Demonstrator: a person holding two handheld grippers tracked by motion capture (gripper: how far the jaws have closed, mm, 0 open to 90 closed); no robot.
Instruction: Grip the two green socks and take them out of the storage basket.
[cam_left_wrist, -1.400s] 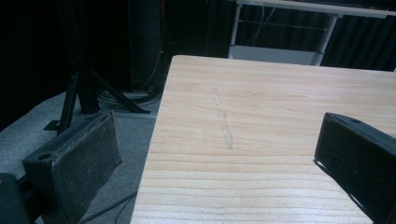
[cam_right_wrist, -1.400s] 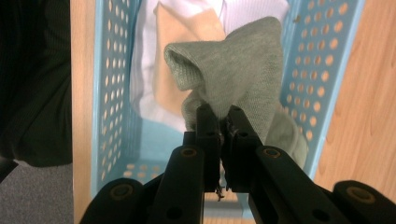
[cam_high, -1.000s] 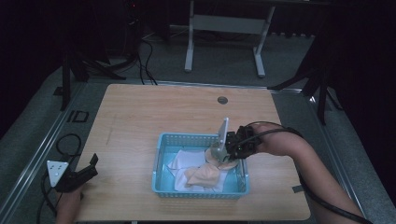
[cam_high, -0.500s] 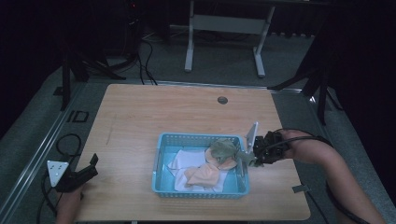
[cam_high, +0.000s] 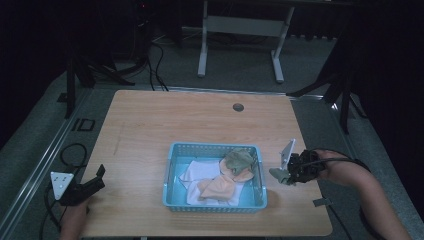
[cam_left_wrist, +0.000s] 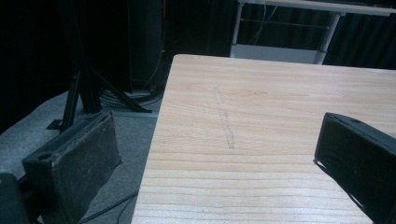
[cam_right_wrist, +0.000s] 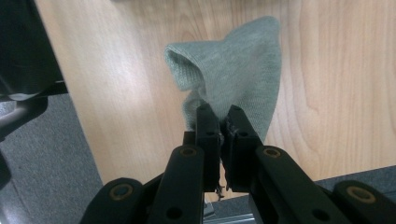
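Grey-green cloth pinched outside the basket

The right gripper (cam_right_wrist: 219, 119) had its jaws pressed together on a grey-green cloth (cam_right_wrist: 238, 70), which hung just beyond the jaw tips over the table (cam_right_wrist: 116, 93), beside the blue basket (cam_high: 170, 170). The left gripper (cam_left_wrist: 215, 154) stood with jaws spread, nothing between them

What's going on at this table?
A person is lifting clothes out of a blue basket with two hand-held grippers. The right gripper is clamped shut on a grey-green sock and holds it over the wooden table, just right of the basket. Other cloths, white and orange, lie in the basket. The left gripper rests open at the table's near left corner, holding nothing.
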